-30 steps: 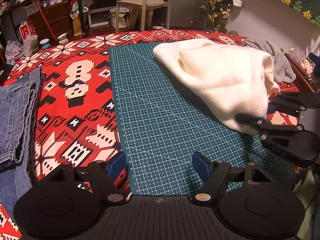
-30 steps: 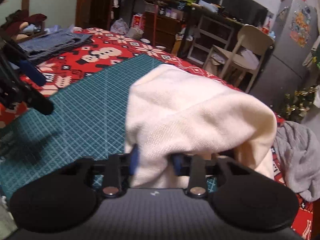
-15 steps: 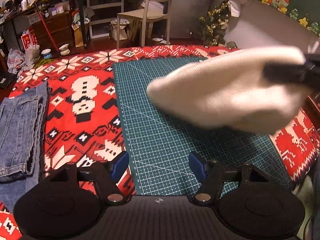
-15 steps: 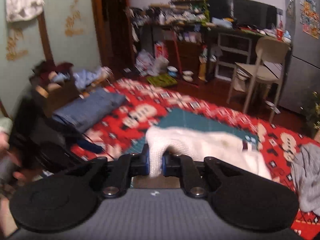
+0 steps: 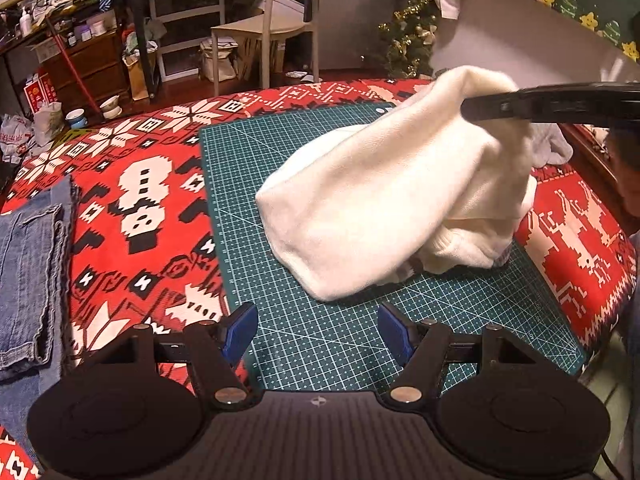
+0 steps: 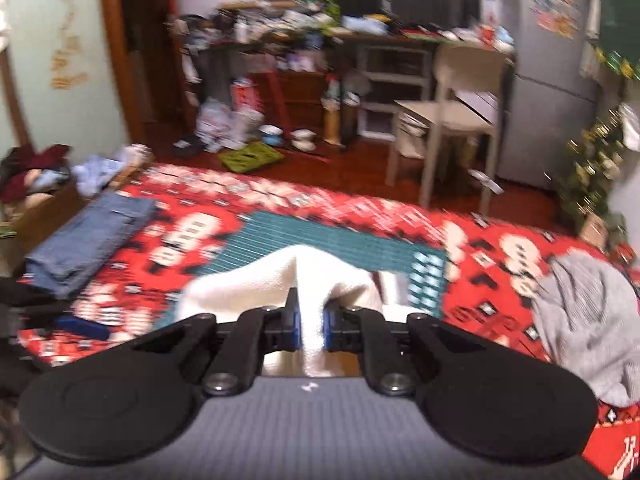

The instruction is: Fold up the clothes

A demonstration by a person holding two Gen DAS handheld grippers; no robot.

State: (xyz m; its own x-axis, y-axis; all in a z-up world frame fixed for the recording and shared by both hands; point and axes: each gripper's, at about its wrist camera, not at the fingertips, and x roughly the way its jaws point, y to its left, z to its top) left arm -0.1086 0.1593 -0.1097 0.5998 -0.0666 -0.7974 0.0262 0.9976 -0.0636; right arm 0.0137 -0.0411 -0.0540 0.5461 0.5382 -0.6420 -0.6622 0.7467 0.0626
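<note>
- Your right gripper [image 6: 311, 330] is clamped on a pinch of the cream knit garment [image 6: 280, 280]; the blue pads [image 6: 294, 326] squeeze a bunched ridge of cloth at the bottom centre of the right wrist view. Its jaws have just been closing on that cloth.
- In the left wrist view the same right gripper [image 5: 468, 110] comes in as a dark bar from the upper right, and the cream knit garment [image 5: 392, 208] hangs from it like a tent, its lower edge resting on the green cutting mat [image 5: 320, 340].
- Your left gripper [image 5: 318, 332] stands parted at the bottom of its view, with nothing between the blue pads [image 5: 240, 330]. It sits above the near edge of the mat, just short of the garment's lowest fold. Its jaws have narrowed a little within the last second.
- The mat lies on a red patterned cloth [image 5: 140, 200].
- Folded blue jeans [image 5: 28, 280] sit at the left edge of that view.
- A grey garment [image 6: 588, 320] lies crumpled at the right of the right wrist view, apart from the cream one.
- That view is blurred.
</note>
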